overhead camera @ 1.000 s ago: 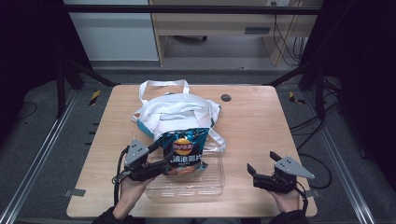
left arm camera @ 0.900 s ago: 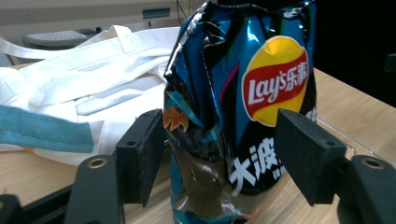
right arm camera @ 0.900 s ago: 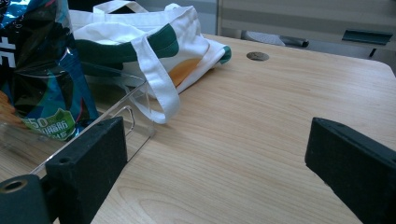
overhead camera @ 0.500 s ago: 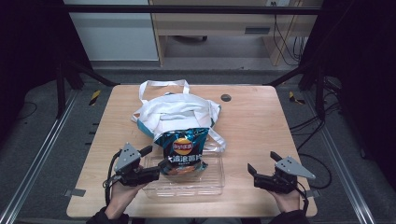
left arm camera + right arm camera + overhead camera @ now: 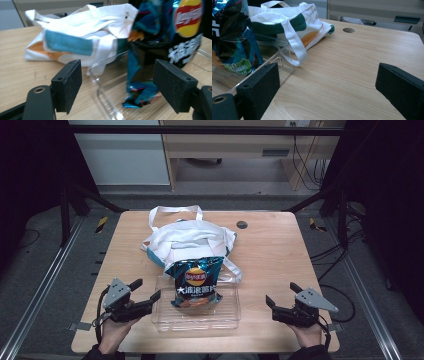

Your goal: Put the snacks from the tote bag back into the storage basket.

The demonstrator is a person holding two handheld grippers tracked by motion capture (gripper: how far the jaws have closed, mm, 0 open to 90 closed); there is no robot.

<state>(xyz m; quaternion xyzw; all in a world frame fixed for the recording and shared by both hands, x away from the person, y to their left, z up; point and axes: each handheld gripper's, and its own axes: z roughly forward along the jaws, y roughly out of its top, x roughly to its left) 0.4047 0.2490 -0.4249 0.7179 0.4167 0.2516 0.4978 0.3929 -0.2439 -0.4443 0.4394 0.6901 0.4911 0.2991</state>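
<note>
Two grippers: the left gripper (image 5: 148, 295) sits at the tray's left edge, the right gripper (image 5: 279, 304) rests on the table's right side, well apart from everything.
Change: a second ago the left gripper was up against the chip bag's left side; now it has drawn back toward the table's left and a little lower, and its jaws have just been opening.
Left claw: spread wide, nothing pinched; in the left gripper view the chip bag (image 5: 160, 50) and the tray's corner show beyond the pads (image 5: 67, 83), untouched.
Right claw: spread, empty; in the right gripper view bare wood lies between its pads (image 5: 262, 85).
Meaning: I judge the bag has been let go and the placing step is done, since it stands without help.
Chip bag: the blue-and-black bag (image 5: 194, 282) stands upright in the tray, leaning back toward the tote.
Clear plastic tray (image 5: 200, 320): holds the chip bag alone, toward its rear half; the front is bare.
White tote bag (image 5: 185, 237): lies flat behind the tray, straps loose, one strap trailing beside the tray's right rear corner; its contents cannot be told.
Table (image 5: 280, 250): light wood, with a small dark round cap (image 5: 242, 224) near the far edge.
</note>
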